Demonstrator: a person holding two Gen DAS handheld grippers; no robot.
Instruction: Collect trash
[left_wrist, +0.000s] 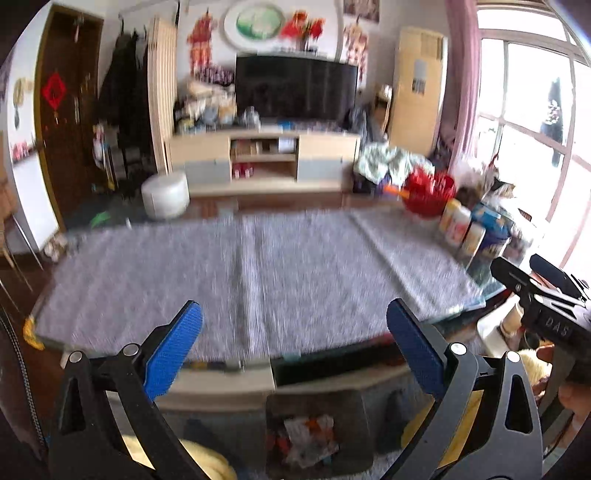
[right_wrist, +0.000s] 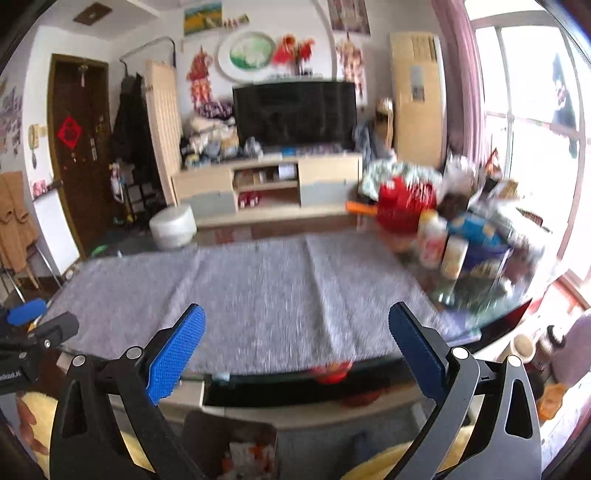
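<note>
A dark trash bin (left_wrist: 317, 432) stands on the floor below the table's near edge, with crumpled white and orange wrappers (left_wrist: 310, 439) inside. It also shows in the right wrist view (right_wrist: 232, 446). My left gripper (left_wrist: 295, 343) is open and empty, held above the bin at the table's near edge. My right gripper (right_wrist: 297, 345) is open and empty beside it; it shows in the left wrist view (left_wrist: 532, 280) at the right. The table (left_wrist: 240, 266) carries a grey cloth with no loose trash visible on it. Both views are motion-blurred.
A red basket (left_wrist: 428, 192), bottles and jars (left_wrist: 461, 229) and boxes crowd the table's right end by the window. A white stool (left_wrist: 164, 194) and a TV cabinet (left_wrist: 262, 158) stand beyond the table. A red object (right_wrist: 330, 371) lies under the table's near edge.
</note>
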